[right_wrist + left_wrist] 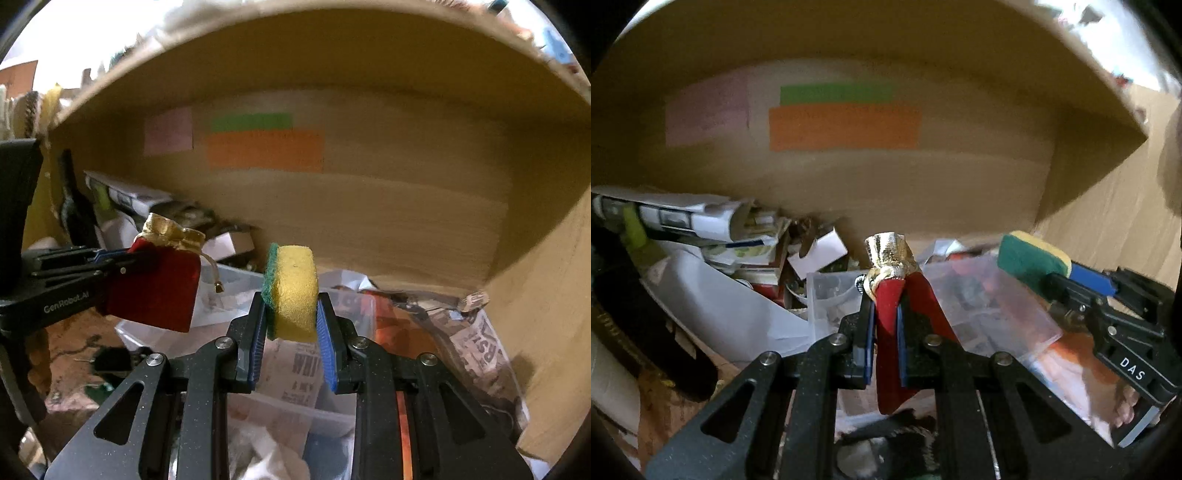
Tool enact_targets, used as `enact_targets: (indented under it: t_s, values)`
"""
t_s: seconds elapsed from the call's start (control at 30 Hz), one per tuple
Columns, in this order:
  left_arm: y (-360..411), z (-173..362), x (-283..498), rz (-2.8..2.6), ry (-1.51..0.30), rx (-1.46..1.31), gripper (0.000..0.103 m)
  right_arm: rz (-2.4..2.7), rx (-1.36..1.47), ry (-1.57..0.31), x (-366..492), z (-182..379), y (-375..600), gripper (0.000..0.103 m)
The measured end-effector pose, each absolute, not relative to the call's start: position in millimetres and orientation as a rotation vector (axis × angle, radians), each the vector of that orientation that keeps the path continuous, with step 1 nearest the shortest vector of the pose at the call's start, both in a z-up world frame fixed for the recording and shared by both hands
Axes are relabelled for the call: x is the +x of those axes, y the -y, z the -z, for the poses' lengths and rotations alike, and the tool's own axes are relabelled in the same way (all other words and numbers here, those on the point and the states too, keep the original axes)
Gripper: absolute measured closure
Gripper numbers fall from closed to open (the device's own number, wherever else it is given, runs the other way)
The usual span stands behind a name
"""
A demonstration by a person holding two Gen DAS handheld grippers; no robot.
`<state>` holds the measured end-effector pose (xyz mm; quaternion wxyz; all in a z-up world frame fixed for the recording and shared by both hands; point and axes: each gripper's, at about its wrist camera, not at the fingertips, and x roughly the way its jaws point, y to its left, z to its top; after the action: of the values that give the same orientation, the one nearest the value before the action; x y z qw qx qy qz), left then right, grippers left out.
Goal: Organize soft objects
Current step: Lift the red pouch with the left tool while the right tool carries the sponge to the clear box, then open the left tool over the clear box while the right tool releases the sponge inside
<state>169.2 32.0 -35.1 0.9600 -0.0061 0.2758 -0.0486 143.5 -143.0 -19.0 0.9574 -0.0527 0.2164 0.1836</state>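
The left gripper (886, 325) is clamped on a red velvet pouch (890, 332), its 2 blue-padded fingers (868, 343) pinching the fabric so that the gold-trimmed neck (888, 251) stands up past the fingertips. In the right wrist view the same pouch (155, 291) hangs from the left gripper (110, 266) at the left side, a gold cord end dangling beside it.

The right gripper (291, 325) is closed on a yellow sponge with a green scouring layer (293, 291); the sponge sits upright between the 2 blue pads, the green face against the left one. From the left wrist view the sponge (1032, 262) pokes out of the right gripper (1067, 280) at the right, held level with the pouch and well apart from it.

Below both grippers lies clutter: a clear plastic container (236, 295), printed newspaper (476, 343), folded white paper and small boxes (716, 221).

Beyond this rises a large cardboard box (369, 221), its inner wall bearing 3 labels: pink (168, 129), green (251, 121) and orange (266, 149).
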Motion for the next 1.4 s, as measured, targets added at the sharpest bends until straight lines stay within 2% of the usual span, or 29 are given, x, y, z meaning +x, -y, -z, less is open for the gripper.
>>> enact_targets:
  t_s: [0.33, 0.57, 0.67, 0.73, 0.8, 0.83, 0.97, 1.03, 1.2, 1.4]
  values:
    - [-34, 78, 223, 0.139, -0.776, 0.037, 0.093, -0.382, -0.152, -0.644, 197, 63, 133, 0.079]
    - [-33, 85, 234, 0.165, -0.857, 0.023, 0.092, -0.393, -0.165, -0.735, 210, 81, 130, 0.078]
    - [-33, 85, 234, 0.154, -0.858, 0.028, 0.081, -0.395, -0.172, -0.741, 209, 83, 130, 0.076]
    - [-34, 84, 233, 0.147, -0.845, 0.022, 0.069, -0.392, -0.177, -0.735, 208, 81, 130, 0.067]
    - [-36, 80, 228, 0.138, -0.822, 0.015, 0.062, -0.386, -0.182, -0.71, 203, 77, 130, 0.055]
    - [-37, 78, 225, 0.135, -0.813, 0.011, 0.059, -0.385, -0.182, -0.698, 202, 75, 131, 0.054]
    - [-40, 64, 213, 0.118, -0.764, 0.008, 0.054, -0.384, -0.178, -0.635, 185, 58, 135, 0.044]
    - [-41, 54, 203, 0.107, -0.722, 0.01, 0.045, -0.386, -0.174, -0.6, 176, 49, 136, 0.042]
    - [-43, 32, 170, 0.101, -0.63, 0.011, 0.038, -0.395, -0.17, -0.513, 150, 27, 136, 0.035]
    - [-41, 16, 130, 0.105, -0.546, 0.011, 0.032, -0.426, -0.161, -0.437, 115, 9, 138, 0.034]
